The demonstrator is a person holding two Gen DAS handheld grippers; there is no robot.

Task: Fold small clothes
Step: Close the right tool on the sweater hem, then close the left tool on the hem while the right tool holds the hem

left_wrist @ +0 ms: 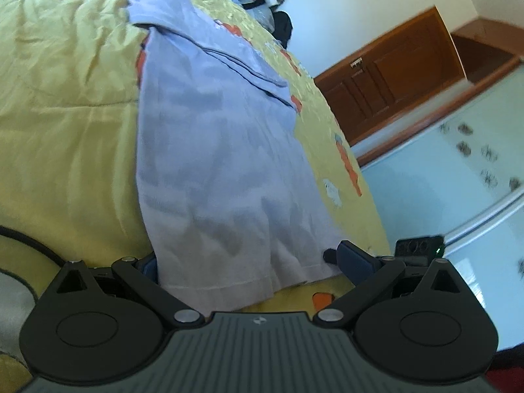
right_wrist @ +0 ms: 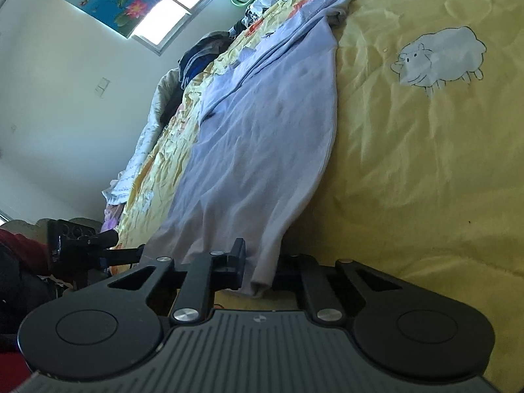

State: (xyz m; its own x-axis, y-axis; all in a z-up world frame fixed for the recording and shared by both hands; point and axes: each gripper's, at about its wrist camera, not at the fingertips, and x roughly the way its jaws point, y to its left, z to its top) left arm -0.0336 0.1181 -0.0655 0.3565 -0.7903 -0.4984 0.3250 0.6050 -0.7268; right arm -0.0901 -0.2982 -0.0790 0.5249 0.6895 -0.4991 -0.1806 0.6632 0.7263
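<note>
Two tools work the near hem of the pale shirt [left_wrist: 216,150] lying lengthwise on the yellow bed [left_wrist: 65,98]. My right tool [right_wrist: 258,275] seems clamped on one hem corner at lower centre; my left tool [left_wrist: 249,262] stands apart around the other. Next: close the left, then lift both together. No readable writing.

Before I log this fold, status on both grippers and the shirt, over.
Right gripper shut on shirt hem corner. Left gripper open, hem between its fingers. Shirt flat on yellow bedspread. Nothing in the way.
</note>
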